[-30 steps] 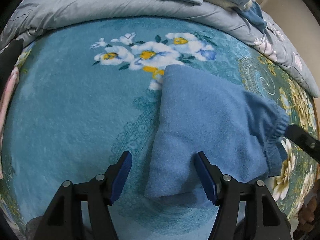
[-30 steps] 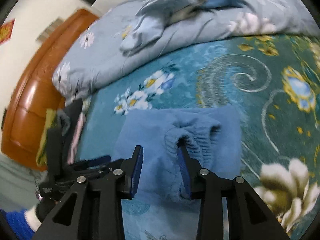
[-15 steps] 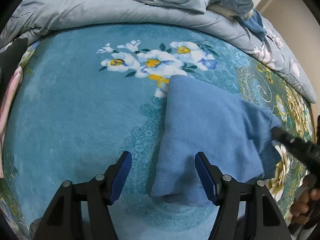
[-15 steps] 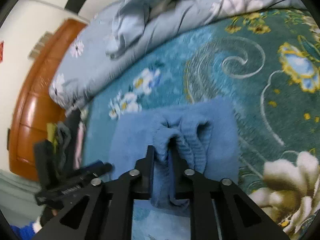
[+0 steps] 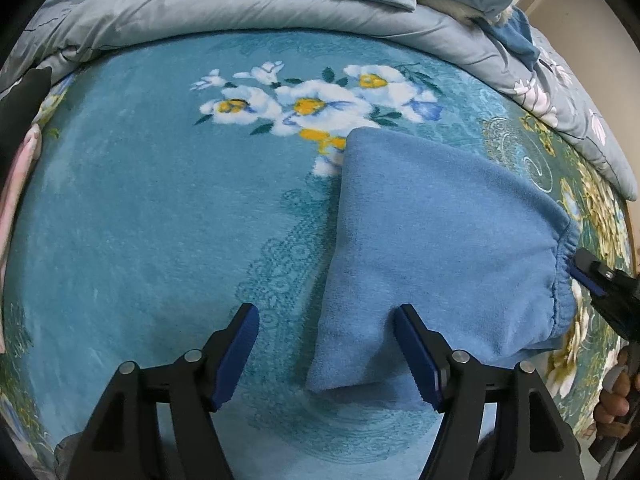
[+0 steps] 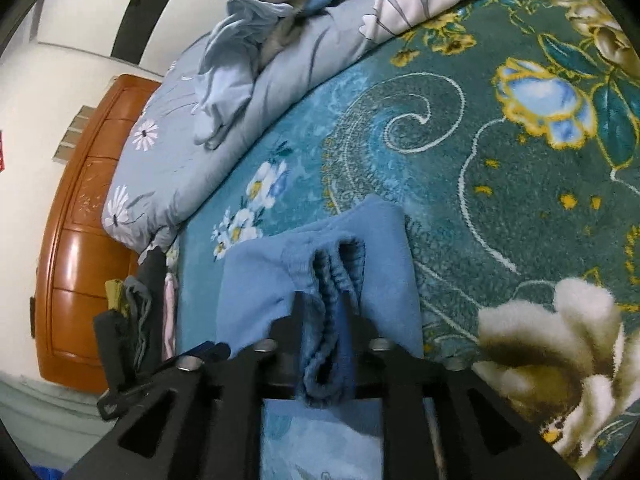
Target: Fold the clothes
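Change since a second ago: right gripper (image 6: 322, 312) has gone from spread wide around the waistband to clamped on it; left gripper (image 5: 326, 350) has stayed spread with nothing between its pads.
Right gripper grip: jaws pinched together on the gathered elastic waistband (image 6: 334, 276) of the blue garment (image 5: 432, 248), bunched fabric hanging out below the fingers.
Left gripper grip: jaws wide apart, holding nothing; the garment's near corner lies between them on the blanket, the right-side pad (image 5: 416, 354) at the cloth's edge.
Garment place: folded flat on the teal floral blanket (image 5: 160, 220), its far corner over the white flower print (image 5: 304, 100).
Hidden or unclear: the waistband's pinched part is covered by the right fingers; in the left wrist view only the right gripper's tip shows at the frame's right edge, with fingertips of a hand (image 5: 614, 400) below it, cut off.
Behind: grey-blue quilt (image 5: 200, 4) heaped along the blanket's far side, loose clothes (image 6: 228, 80) on top.
Far left: dark and pink clothing (image 6: 154, 300) at the bed edge, hard to make out; wooden headboard (image 6: 80, 240) beyond.
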`<move>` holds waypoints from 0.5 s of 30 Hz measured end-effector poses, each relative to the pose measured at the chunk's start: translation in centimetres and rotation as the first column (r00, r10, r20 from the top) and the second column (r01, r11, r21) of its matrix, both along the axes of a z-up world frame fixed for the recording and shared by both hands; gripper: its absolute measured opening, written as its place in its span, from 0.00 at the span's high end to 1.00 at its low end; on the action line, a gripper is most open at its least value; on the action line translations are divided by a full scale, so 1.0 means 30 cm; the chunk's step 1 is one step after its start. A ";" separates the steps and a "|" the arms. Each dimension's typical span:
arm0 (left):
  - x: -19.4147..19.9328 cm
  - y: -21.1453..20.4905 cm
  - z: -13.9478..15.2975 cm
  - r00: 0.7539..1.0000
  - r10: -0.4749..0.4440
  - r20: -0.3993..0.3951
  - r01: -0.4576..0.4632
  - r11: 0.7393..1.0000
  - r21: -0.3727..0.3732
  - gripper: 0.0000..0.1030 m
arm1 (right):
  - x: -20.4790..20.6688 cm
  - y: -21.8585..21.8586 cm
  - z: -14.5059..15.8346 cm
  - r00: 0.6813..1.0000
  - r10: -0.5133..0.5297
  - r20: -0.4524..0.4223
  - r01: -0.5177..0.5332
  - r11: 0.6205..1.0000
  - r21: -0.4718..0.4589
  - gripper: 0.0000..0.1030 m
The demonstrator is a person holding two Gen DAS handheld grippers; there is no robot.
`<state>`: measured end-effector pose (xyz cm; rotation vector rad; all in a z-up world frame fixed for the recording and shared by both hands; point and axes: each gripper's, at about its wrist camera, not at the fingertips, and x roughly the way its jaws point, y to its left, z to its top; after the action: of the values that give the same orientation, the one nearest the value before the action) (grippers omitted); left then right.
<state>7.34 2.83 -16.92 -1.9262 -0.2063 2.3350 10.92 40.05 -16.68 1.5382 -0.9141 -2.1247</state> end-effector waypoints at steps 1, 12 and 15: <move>-0.001 0.000 0.000 1.000 0.000 0.000 0.000 1.000 0.000 0.28 | 0.010 0.003 -0.003 1.000 0.008 0.003 -0.008 1.000 -0.008 0.58; 0.000 0.010 0.018 0.999 -0.016 -0.027 0.017 1.000 0.010 0.28 | 0.012 -0.031 -0.075 0.997 0.024 0.069 -0.021 0.999 -0.046 0.58; -0.001 0.012 0.027 0.999 -0.024 -0.039 0.024 1.000 0.016 0.28 | -0.005 -0.042 -0.090 0.997 0.014 0.081 -0.010 0.999 -0.051 0.58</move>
<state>7.32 3.19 -16.12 -1.8641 -0.1968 2.3458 10.77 38.80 -19.38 1.6114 -0.9761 -2.0281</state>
